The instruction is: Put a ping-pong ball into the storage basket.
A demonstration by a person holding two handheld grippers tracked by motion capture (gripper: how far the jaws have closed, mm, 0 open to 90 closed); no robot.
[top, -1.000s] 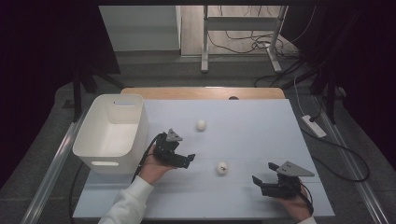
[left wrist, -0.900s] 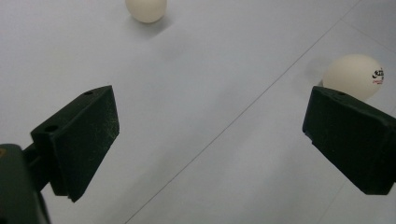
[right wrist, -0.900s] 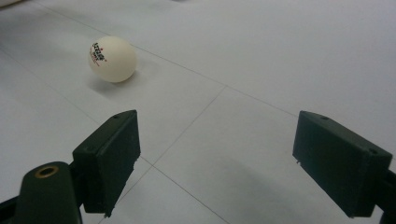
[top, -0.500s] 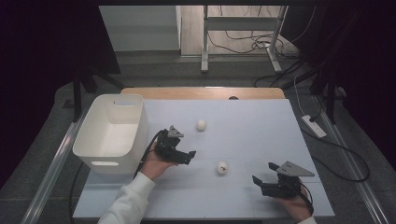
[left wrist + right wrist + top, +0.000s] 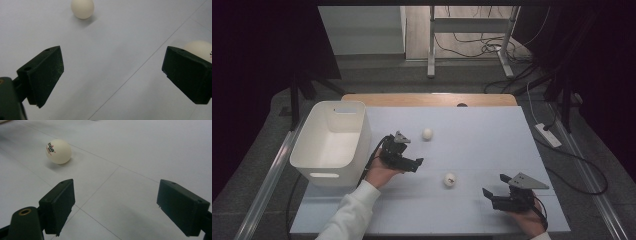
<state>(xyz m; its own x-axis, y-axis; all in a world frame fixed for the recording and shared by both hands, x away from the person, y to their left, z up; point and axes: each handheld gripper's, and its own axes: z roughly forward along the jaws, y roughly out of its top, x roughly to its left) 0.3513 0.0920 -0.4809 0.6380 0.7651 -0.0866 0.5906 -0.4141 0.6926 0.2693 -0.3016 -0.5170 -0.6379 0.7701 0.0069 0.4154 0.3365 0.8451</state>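
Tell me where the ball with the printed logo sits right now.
In the high view the printed ball lies on the table between the left gripper and the right gripper, nearer the person than the plain ball.

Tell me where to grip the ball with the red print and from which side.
Grip the printed ball across its widest middle; a sphere slips if pinched higher. The open right gripper probably suits best, coming from its right, low along the table, where nothing stands between them.

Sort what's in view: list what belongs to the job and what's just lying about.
Likely the job: near ball, far ball, white bin, left gripper, right gripper, both open.

Lying about: power strip and floor cables beyond the table.
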